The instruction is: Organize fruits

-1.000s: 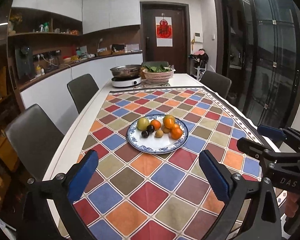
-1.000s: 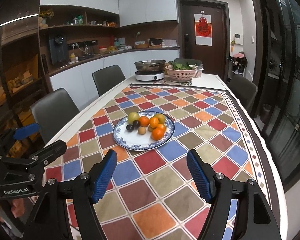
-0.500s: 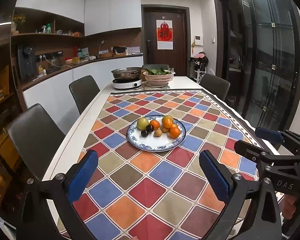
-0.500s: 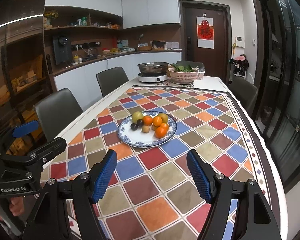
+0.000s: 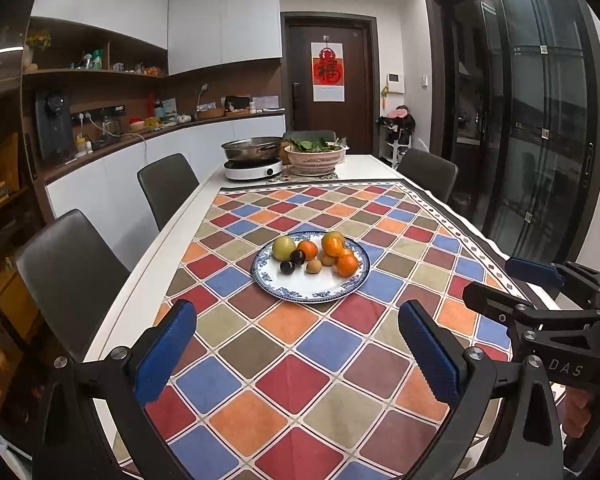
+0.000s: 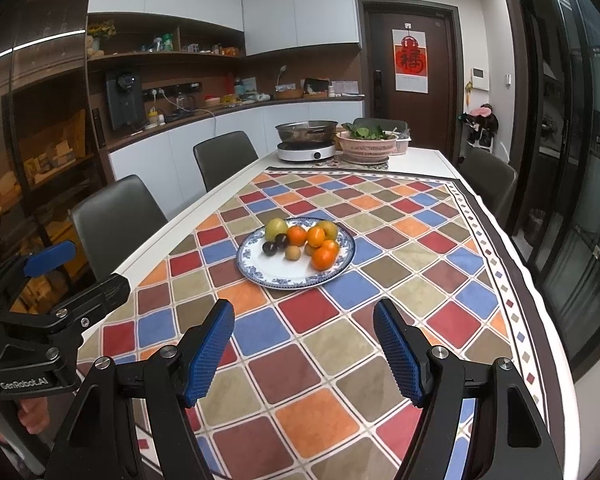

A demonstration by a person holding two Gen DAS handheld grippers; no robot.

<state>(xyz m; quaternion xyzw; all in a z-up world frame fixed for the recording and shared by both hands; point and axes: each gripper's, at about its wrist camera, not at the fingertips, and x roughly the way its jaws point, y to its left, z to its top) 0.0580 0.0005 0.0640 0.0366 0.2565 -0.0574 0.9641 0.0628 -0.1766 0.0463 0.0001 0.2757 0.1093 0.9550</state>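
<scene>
A blue-and-white plate [image 5: 312, 292] [image 6: 276, 272] sits mid-table on the checkered cloth. It holds a green-yellow fruit [image 5: 284, 247], several oranges [image 5: 347, 265], two dark plums [image 5: 287, 267] and small brown fruits [image 5: 313, 267]. My left gripper [image 5: 296, 352] is open and empty, hovering over the cloth short of the plate. My right gripper [image 6: 304, 352] is open and empty, also short of the plate. Each gripper shows at the edge of the other's view, the right one [image 5: 540, 284] and the left one [image 6: 56, 276].
A hot pot on an induction cooker [image 5: 254, 160] and a pink basket of greens [image 5: 316, 156] stand at the table's far end. Dark chairs [image 5: 72, 276] line the left side, one [image 5: 428, 172] on the right. A counter runs along the left wall.
Both grippers have pulled back and tilted up a little, so the plate sits slightly farther and more of the room shows. Both stay open and empty.
</scene>
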